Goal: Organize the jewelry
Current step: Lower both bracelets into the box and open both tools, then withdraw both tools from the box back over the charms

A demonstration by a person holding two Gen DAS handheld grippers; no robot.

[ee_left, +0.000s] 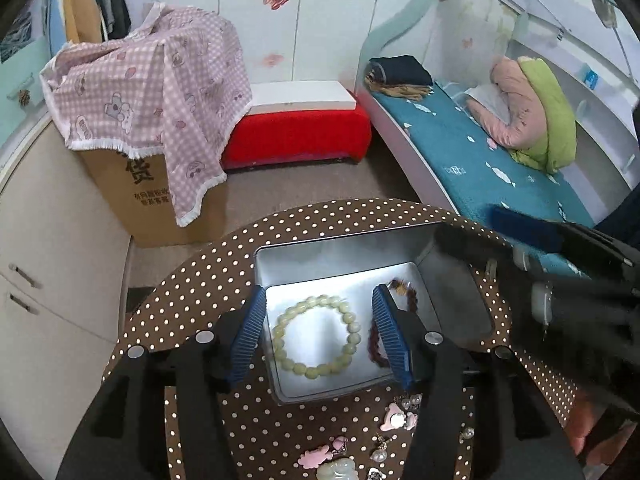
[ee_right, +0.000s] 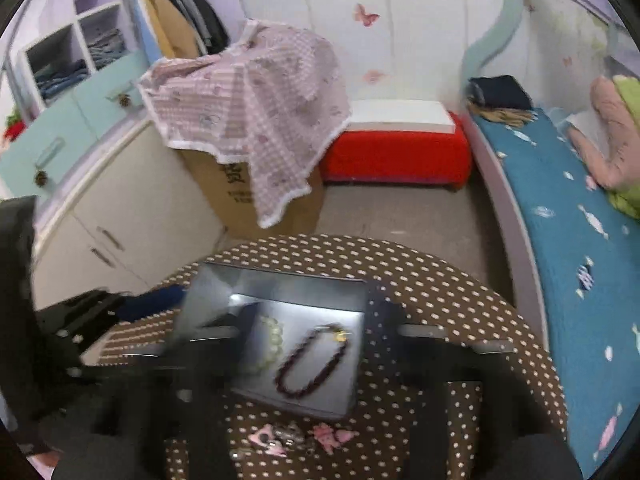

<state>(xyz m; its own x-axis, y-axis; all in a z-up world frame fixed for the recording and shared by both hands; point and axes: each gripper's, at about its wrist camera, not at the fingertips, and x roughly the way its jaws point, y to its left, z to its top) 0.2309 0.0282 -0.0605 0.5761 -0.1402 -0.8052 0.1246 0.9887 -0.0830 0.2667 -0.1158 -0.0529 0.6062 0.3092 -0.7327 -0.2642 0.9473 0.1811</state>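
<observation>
Left tongs (ee_left: 320, 336) hang released over a metal tin (ee_left: 344, 256) holding a pale bead bracelet (ee_left: 316, 338); right tongs (ee_right: 304, 344) blurred, grip state unreadable.

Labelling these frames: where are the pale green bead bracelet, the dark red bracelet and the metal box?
pale green bead bracelet (ee_left: 316, 338), left wrist view, ring's left beads.
dark red bracelet (ee_right: 312, 360), right wrist view, lower strand.
metal box (ee_left: 320, 256), left wrist view, far inner wall.

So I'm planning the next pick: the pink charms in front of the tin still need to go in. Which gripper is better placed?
Probably the left gripper. Its jaws stand open and empty over the metal tin, and the pink charms lie just below them. The right gripper is motion-blurred, so its jaw state cannot be told.
</observation>
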